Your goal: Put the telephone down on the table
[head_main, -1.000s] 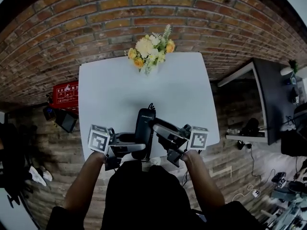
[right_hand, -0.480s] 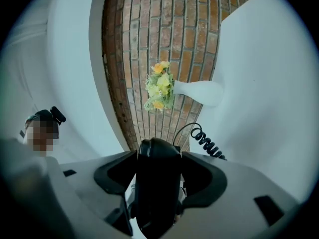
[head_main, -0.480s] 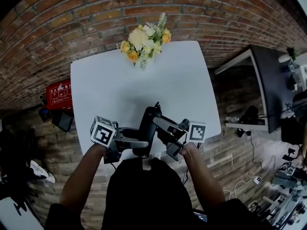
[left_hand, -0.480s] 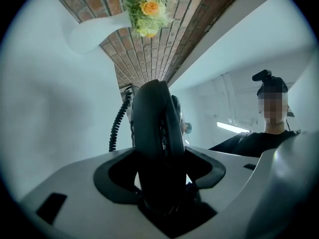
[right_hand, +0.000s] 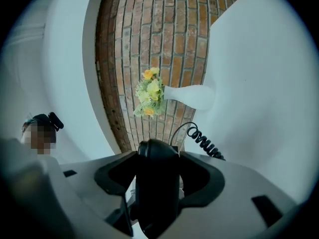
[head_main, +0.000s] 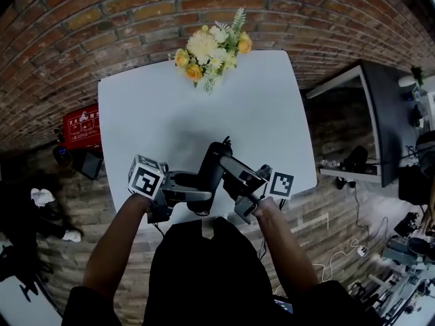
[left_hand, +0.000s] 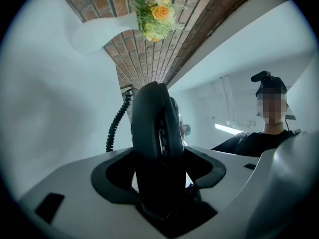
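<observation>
Clasping telephone (head_main: 213, 157) from either side, left hand-held gripper (head_main: 202, 187) and right hand-held gripper (head_main: 228, 176) level, right jaws just widening

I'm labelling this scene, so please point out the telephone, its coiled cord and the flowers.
telephone (head_main: 213, 163), head view, on the upper part of its black body.
coiled cord (right_hand: 204, 141), right gripper view, on the middle of the coil.
flowers (head_main: 208, 51), head view, on the centre of the bunch.

White table (head_main: 156, 114): bare surface runs from centre out to 3 and 9 o'clock. A flower vase (head_main: 207, 53) stands at 12 o'clock by the brick wall (head_main: 136, 19). The telephone (head_main: 211, 172) occupies the 6 o'clock edge.
</observation>
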The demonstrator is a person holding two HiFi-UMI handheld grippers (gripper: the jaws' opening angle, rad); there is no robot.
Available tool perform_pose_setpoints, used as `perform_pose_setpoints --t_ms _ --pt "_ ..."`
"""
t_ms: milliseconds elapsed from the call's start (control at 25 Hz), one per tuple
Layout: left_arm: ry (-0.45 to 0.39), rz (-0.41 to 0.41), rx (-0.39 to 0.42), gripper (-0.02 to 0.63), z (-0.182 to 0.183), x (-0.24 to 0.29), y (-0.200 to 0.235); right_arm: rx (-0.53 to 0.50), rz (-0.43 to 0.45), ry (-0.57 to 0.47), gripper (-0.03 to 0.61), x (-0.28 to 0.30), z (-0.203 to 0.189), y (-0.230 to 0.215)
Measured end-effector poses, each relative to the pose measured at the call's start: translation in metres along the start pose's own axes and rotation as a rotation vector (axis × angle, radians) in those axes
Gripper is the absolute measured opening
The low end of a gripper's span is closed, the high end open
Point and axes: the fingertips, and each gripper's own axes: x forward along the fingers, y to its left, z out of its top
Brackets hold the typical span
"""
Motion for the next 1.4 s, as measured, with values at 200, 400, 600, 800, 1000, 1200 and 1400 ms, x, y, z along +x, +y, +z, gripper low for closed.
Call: perform_pose_setpoints --t_ms 200,400,600,800,1000,1200,1400 --pt "-0.047 -0.004 -0.006 0.311 0.005 -0.010 0.006 -0.006 -0.036 -0.063 0.275 0.000 0.012 -0.009" --pt "-0.106 0.030 -0.030 0.311 0.001 -0.025 0.021 -0.010 -0.075 -0.158 0.275 -0.005 0.035 -0.021" --pt "-0.234 0.058 -0.083 0.311 0.013 -0.048 0.042 -0.013 -0.117 -0.263 0.275 -0.002 0.051 -0.039" --pt "-0.364 0.152 -0.155 0.256 0.028 -0.081 0.078 -0.014 -0.160 -0.345 0.275 0.009 0.058 -0.065" --pt "-0.446 0.179 -0.214 0.213 0.039 -0.100 0.101 0.007 -0.200 -0.402 0.275 0.014 0.059 -0.093" --pt "-0.459 0.214 -0.270 0.213 0.036 -0.109 0.125 0.030 -0.253 -0.396 0.275 0.016 0.051 -0.124" --pt "-0.493 0.284 -0.301 0.213 0.040 -0.115 0.143 0.056 -0.280 -0.414 0.273 0.016 0.051 -0.141"
